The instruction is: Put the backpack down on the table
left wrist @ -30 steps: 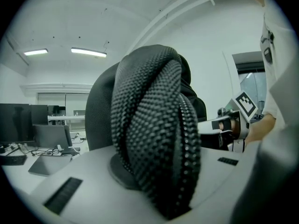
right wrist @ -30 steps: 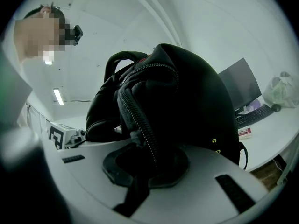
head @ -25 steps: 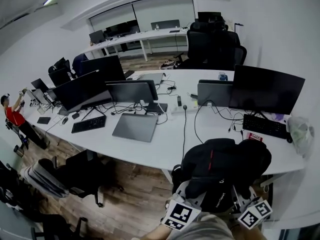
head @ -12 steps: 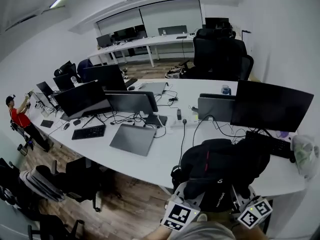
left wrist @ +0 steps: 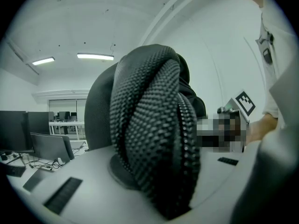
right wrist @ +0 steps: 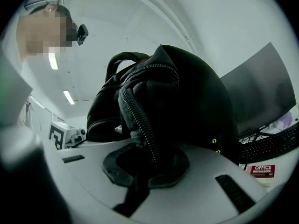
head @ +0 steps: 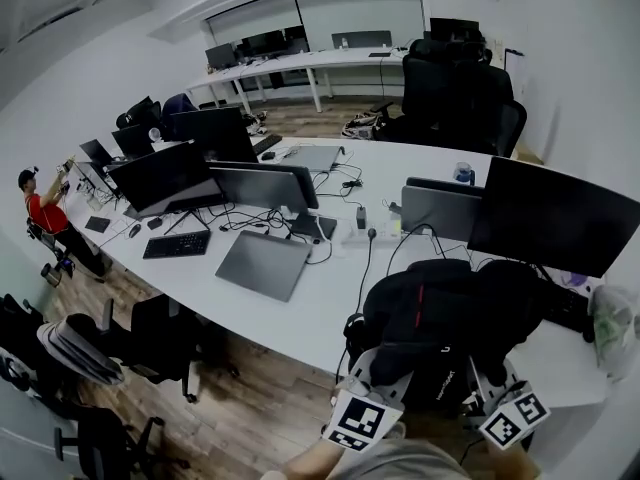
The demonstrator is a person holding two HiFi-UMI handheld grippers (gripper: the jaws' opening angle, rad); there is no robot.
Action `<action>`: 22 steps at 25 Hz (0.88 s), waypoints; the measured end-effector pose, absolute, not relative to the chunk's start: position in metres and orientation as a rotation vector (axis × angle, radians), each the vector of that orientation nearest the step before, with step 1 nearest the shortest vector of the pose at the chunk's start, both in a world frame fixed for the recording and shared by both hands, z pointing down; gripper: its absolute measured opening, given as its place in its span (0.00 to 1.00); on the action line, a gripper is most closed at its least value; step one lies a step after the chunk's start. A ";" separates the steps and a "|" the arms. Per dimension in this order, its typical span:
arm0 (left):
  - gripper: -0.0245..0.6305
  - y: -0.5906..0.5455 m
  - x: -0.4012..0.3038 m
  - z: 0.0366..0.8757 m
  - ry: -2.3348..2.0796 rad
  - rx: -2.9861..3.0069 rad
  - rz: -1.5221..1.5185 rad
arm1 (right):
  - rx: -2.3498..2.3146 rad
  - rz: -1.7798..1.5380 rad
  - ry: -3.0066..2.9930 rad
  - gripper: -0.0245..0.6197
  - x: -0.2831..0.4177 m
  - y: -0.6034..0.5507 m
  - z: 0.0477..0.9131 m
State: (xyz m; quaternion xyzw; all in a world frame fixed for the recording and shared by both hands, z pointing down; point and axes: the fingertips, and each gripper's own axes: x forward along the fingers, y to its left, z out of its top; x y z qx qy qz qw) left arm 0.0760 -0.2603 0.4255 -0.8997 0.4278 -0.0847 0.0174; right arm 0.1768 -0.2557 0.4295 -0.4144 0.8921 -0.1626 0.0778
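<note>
The black backpack [head: 440,318] with a red stripe hangs between my two grippers at the near edge of the white table [head: 320,303]. Its top reaches over the tabletop, in front of a dark monitor [head: 555,213]. My left gripper [head: 385,376] is shut on a padded mesh strap [left wrist: 154,134] of the backpack, which fills the left gripper view. On the pack's other side, my right gripper [head: 478,380] is shut on the backpack's zippered edge [right wrist: 142,120]. Whether the pack rests on the table is hidden.
Several monitors, a closed grey laptop [head: 265,264], a keyboard [head: 177,244] and cables crowd the table. A clear plastic bag [head: 612,326] lies at the right end. Black office chairs [head: 150,338] stand on the wooden floor at left. A person in red [head: 45,213] stands far left.
Both grippers have carried the backpack forward toward the table. It now covers more of the tabletop and hides most of the keyboard behind it. Both grips are unchanged.
</note>
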 end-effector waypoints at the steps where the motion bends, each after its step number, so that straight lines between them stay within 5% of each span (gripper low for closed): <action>1: 0.12 -0.266 0.076 0.424 1.332 -2.792 -0.261 | -1.240 -0.487 2.670 0.08 0.177 -0.261 0.428; 22: 0.12 -0.424 0.049 0.421 1.189 -2.833 -0.205 | -1.419 -0.437 2.579 0.08 0.148 -0.408 0.425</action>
